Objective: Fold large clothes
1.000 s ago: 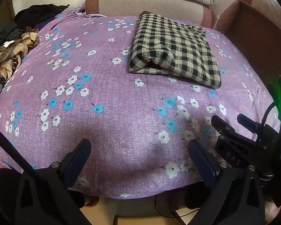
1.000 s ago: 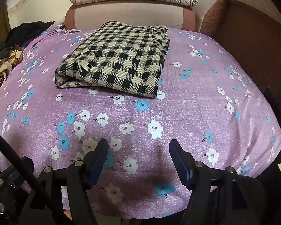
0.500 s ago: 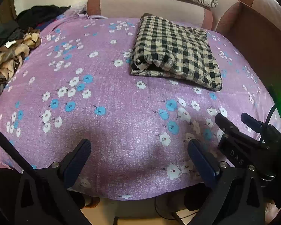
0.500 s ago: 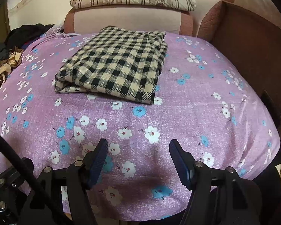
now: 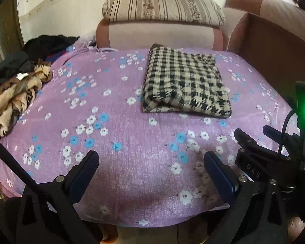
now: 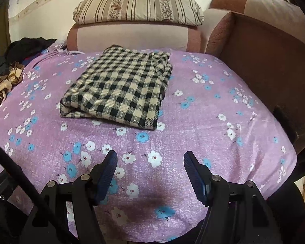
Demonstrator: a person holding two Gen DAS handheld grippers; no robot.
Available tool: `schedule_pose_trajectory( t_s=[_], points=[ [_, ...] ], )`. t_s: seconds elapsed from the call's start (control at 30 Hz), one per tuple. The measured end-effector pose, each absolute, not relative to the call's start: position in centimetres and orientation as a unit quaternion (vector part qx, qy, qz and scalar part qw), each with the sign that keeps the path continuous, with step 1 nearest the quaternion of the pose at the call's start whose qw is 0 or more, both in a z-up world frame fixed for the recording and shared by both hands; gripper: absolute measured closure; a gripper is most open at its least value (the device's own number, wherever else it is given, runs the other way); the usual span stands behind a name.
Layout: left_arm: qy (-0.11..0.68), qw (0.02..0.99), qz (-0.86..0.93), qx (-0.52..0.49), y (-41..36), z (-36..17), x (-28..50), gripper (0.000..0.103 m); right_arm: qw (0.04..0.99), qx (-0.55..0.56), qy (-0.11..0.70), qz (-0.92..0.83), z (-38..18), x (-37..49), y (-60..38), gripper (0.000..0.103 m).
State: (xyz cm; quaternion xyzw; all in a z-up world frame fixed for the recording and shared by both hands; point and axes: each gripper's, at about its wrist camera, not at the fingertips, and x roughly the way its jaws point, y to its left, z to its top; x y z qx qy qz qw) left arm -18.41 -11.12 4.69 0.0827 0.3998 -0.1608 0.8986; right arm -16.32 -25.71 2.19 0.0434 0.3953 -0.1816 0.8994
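- Left wrist view: my left claw (image 5: 151, 163) stood wide, its two blue-padded fingers (image 5: 84, 174) at the bottom of the frame with nothing between them, over the near edge of the bed.
- The purple flowered bedspread (image 5: 132, 142) filled the middle of the frame.
- The folded checked garment (image 5: 185, 85) lay flat on the bedspread, right of centre in the upper half, well apart from my claw.
- A pile of unfolded clothes (image 5: 16, 89), tan and black, sat at the left edge of the frame.
- A striped pillow (image 5: 162, 8) rested on the pink headboard (image 5: 158, 35) at the top.
- My right claw (image 5: 254, 140) showed from the side at the lower right, with a green light just above it.
- Right wrist view: my right claw (image 6: 150, 163) was also spread wide and empty, its fingers (image 6: 106, 172) at the bottom centre over the bedspread (image 6: 193, 132).
- The checked garment (image 6: 118, 89) lay left of centre in the middle of the frame, clear of the claw.
- The clothes pile (image 6: 2, 81) sat at the far left; the pillow (image 6: 138, 8) lay at the top.
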Motion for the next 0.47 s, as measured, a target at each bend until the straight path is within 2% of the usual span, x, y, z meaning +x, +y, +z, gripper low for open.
schedule_pose_trajectory(
  t_s=[0.13,0.47],
  points=[
    [0.395,0.899,-0.168,0.084,-11.2,5.1,-18.4,0.001,0.906,0.035,0.380,-0.182,3.2,-16.5,-25.3,0.028],
    [0.417,0.891,-0.166,0.061,-10.3,4.4,-15.2,0.001,0.905,0.031,0.389,-0.166,3.2,-14.4,-24.8,0.028]
  ],
)
